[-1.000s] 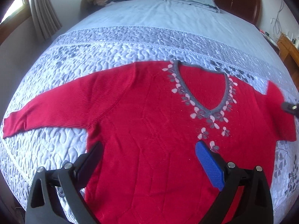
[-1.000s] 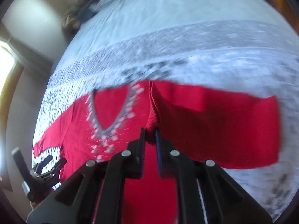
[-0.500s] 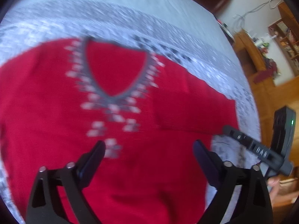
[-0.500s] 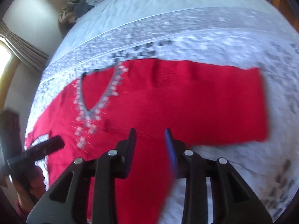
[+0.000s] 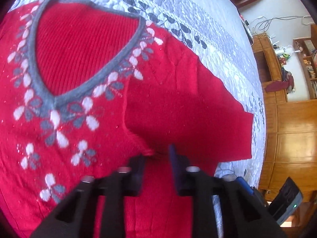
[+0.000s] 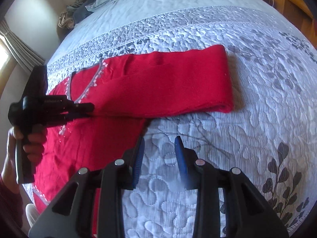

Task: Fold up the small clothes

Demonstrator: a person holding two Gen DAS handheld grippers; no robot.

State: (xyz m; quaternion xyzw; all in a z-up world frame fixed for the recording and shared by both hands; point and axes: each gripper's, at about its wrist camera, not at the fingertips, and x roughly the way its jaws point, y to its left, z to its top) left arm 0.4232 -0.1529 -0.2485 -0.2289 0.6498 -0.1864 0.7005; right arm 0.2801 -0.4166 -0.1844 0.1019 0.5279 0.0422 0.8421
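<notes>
Fingers of left gripper (image 5: 156, 154) just closing at red sweater (image 5: 99, 119) fold; right gripper (image 6: 159, 144) fingers apart, empty.

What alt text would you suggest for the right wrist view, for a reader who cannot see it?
A red sweater lies flat on a quilted grey bedspread, one sleeve stretched sideways. The right tongs, which have just been opening, hover empty over bare quilt beside its edge. At left, a hand holds the left tongs at the sweater.
</notes>
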